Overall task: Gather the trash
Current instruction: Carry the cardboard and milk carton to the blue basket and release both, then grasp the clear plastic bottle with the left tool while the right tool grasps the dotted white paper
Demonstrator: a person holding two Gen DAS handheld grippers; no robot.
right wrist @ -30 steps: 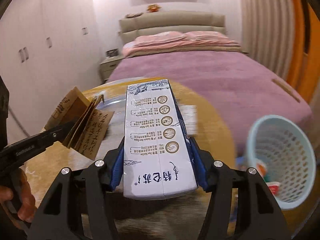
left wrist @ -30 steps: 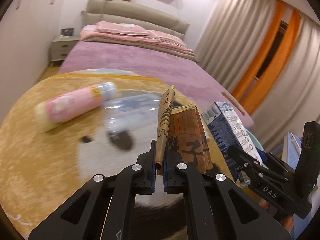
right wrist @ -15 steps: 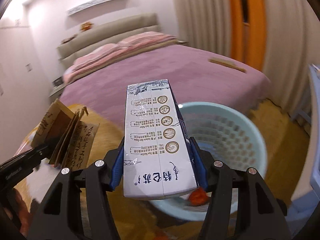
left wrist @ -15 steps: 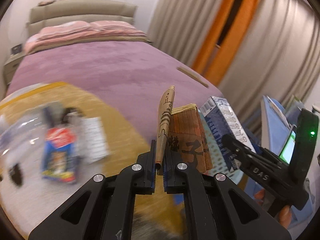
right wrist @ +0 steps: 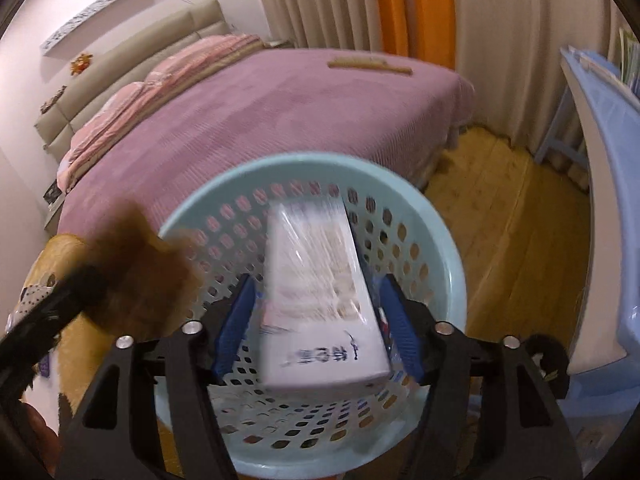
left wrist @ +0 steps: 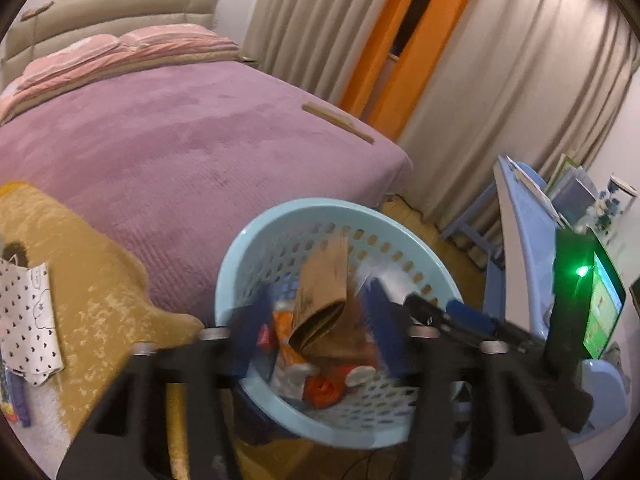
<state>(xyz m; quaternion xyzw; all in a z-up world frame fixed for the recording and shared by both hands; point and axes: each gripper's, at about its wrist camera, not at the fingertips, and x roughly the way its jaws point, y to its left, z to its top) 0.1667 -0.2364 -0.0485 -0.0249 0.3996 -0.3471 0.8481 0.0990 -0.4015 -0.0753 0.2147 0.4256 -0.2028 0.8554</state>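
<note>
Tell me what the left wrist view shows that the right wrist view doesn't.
Only the left wrist view: the polka-dot wrapper on the tan rug, red and orange trash in the basket bottom, and a green-lit device. Only the right wrist view: the white carton between the open right gripper. Both: the blue basket, the brown paper bag, the purple bed.

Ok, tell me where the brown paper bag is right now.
In the left wrist view the brown paper bag sits between the left gripper's open fingers, over the blue basket, above orange wrappers.
</note>
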